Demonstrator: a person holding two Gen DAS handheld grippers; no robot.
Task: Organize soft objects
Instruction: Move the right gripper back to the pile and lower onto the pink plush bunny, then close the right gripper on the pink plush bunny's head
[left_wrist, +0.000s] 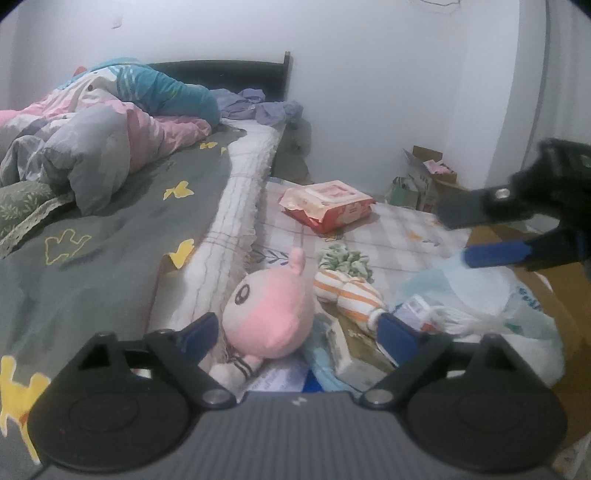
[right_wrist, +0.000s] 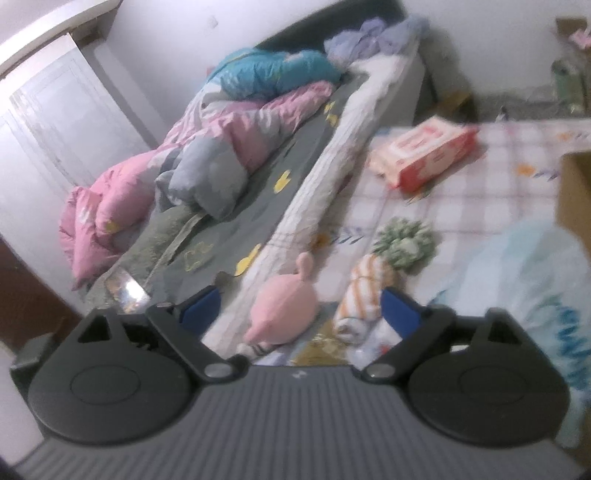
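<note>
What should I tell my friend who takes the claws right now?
Left claw: open, holding nothing, pointing at the pink plush.
Right claw: open, holding nothing, aimed between the pink plush and the carrot toy.
Things: both toys lie on the checked mat beside the bed, apart from each other. A wipes pack lies farther back; a plastic bag is on the right.
Done: nothing picked up yet.
Left: grab the toys and tidy them away.

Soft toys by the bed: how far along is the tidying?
Nothing looks tidied yet. The pink plush and striped carrot plush lie loose beside the mattress. Left gripper and right gripper are open and empty, facing them. Both toys remain.
</note>
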